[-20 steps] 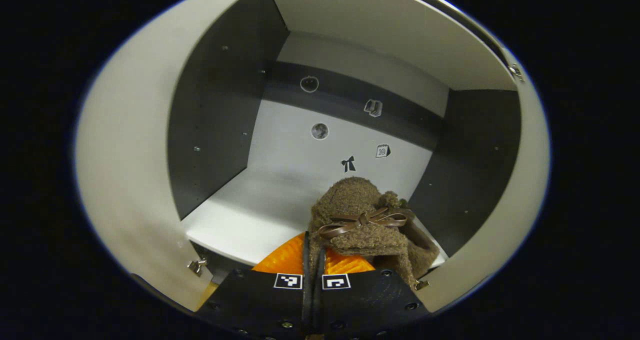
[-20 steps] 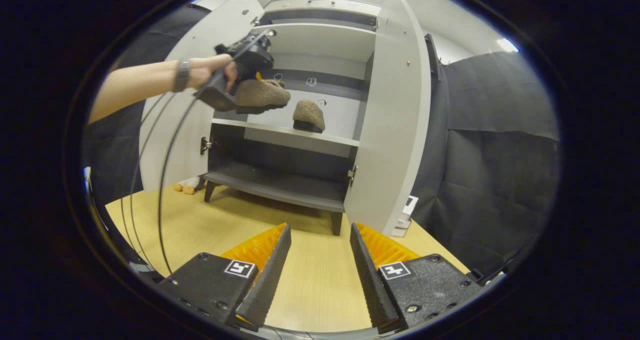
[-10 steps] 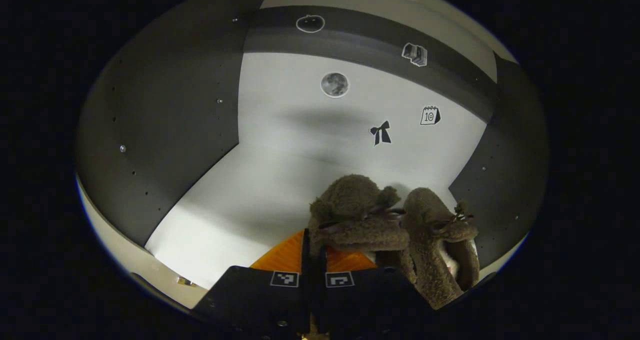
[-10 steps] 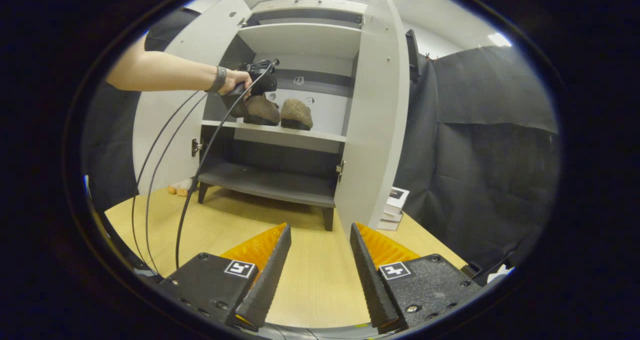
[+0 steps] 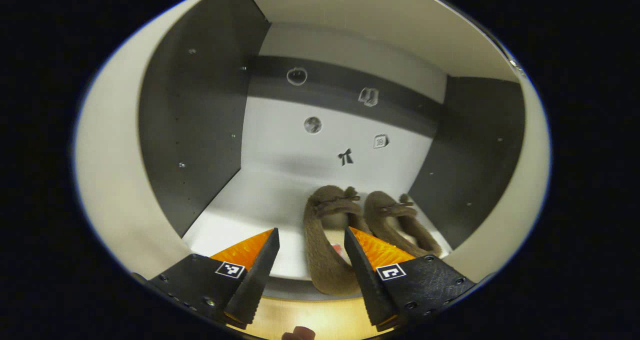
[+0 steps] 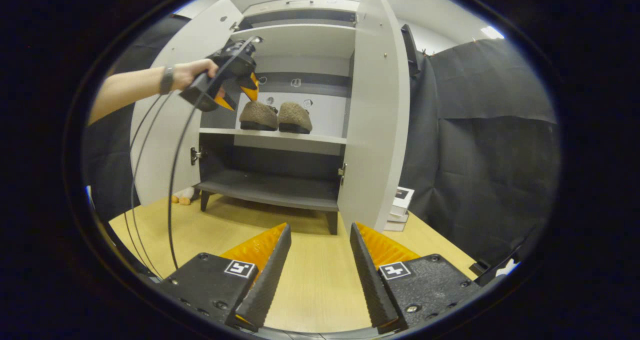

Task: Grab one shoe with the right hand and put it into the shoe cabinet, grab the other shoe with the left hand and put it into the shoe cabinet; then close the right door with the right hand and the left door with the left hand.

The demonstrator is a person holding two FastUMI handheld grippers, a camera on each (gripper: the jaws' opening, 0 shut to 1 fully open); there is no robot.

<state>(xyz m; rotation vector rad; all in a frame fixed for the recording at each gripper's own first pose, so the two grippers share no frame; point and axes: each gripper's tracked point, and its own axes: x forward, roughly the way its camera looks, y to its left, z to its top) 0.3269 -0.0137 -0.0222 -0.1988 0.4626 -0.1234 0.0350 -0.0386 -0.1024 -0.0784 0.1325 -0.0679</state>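
both doors (image 6: pixel 375 110) of the shoe cabinet (image 6: pixel 295 35) stand open; swung carelessly, the right one could catch the slippers (image 6: pixel 275 116) side by side on its shelf (image 6: pixel 272 136), heels near the edge. left gripper (image 5: pixel 310 252) and right gripper (image 6: pixel 317 250) are spread, empty.

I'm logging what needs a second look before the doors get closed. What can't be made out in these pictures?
- Stickers on the cabinet's back wall: too small, both views.
- Left shoe: heel side hidden by the left claw's finger, left gripper view.
- Boxes: partly behind the right door, right gripper view.
- Small items: partly behind the left door.
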